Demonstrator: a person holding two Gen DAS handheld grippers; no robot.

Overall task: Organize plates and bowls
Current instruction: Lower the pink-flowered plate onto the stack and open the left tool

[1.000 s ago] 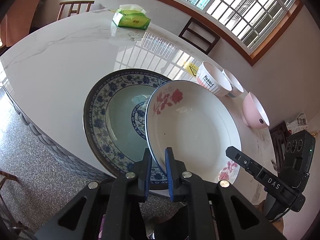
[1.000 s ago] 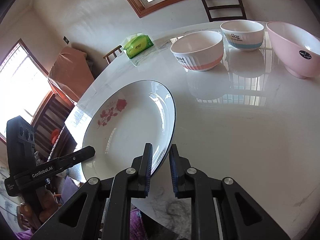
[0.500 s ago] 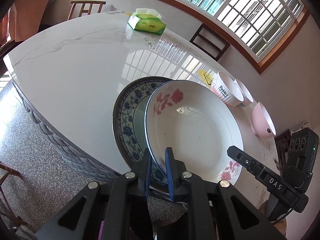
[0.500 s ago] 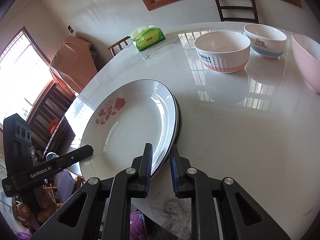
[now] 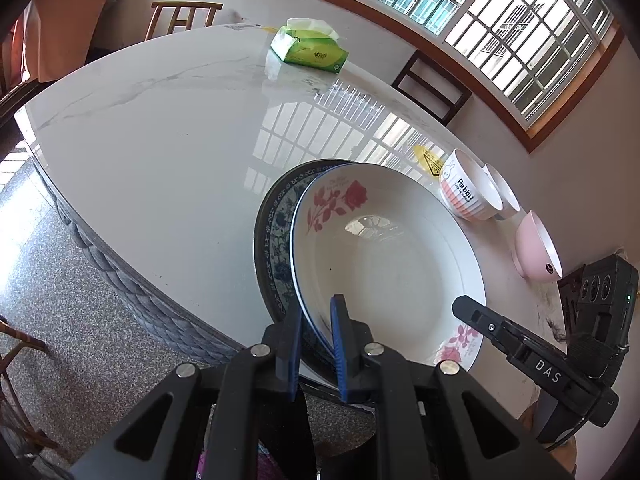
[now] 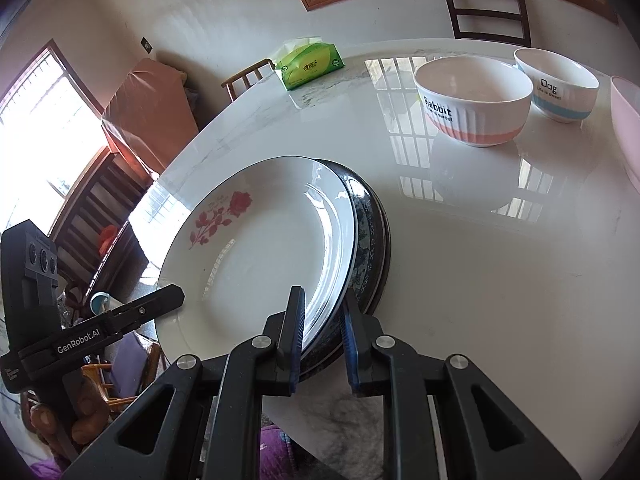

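Note:
A white plate with red roses (image 5: 392, 264) lies on top of a blue-patterned plate (image 5: 276, 236) near the table's front edge. My left gripper (image 5: 316, 344) is shut on the rose plate's near rim. My right gripper (image 6: 322, 328) straddles the rim of the rose plate (image 6: 260, 256) on the opposite side, and its jaws stand slightly apart. The blue plate (image 6: 370, 236) shows beneath it. A Rabbit bowl (image 6: 474, 100), a Dog bowl (image 6: 558, 84) and a pink bowl (image 6: 628, 128) stand on the table beyond.
A green tissue pack (image 5: 310, 48) sits at the far side of the white marble table (image 5: 160, 140). Chairs (image 5: 432, 84) stand around the table below the window. The bowls also show in the left wrist view (image 5: 464, 192).
The rose plate has moved over the blue-patterned plate and come down onto it. My right gripper's jaws have widened a little around the rim.

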